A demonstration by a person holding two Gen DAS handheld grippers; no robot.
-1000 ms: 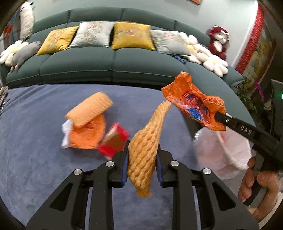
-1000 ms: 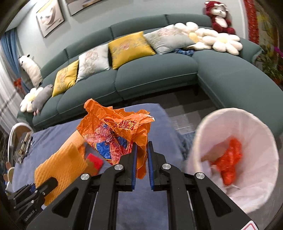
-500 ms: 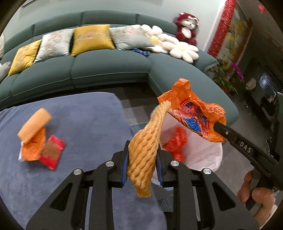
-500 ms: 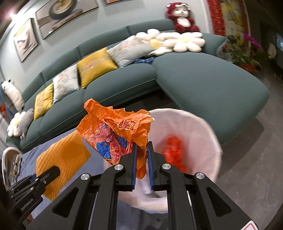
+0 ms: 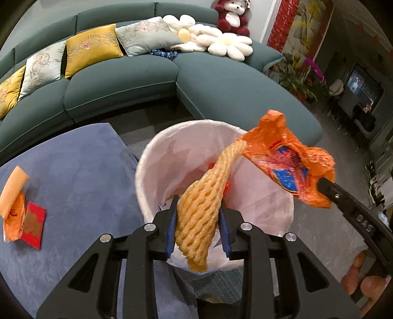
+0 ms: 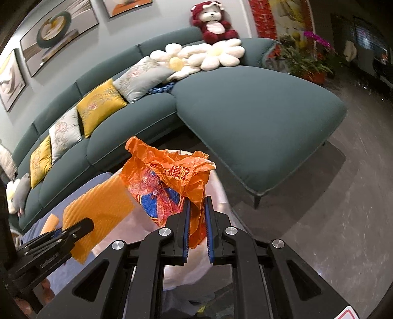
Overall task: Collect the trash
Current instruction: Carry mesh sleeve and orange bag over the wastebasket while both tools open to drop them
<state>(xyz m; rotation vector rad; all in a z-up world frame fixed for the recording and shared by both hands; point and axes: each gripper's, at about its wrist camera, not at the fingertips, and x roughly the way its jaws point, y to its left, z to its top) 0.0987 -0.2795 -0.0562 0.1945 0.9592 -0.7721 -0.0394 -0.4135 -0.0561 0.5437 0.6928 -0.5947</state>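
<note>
Over the bin's rim (image 5: pixel 147 157), left hand-held gripper (image 5: pixel 197 227) loosens around foam net (image 5: pixel 199 216); right hand-held gripper (image 6: pixel 196 223) pinches orange bag (image 6: pixel 169 179).

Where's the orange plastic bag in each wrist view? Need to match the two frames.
Left wrist: orange plastic bag at right of centre, clamped at the tip of the right gripper, over the far-right rim of the white bin.
Right wrist: same bag at centre, rising from between the right gripper's fingers, bin behind it.
Shared landmark: red teddy bear on the sofa back, top centre in both views.
</note>
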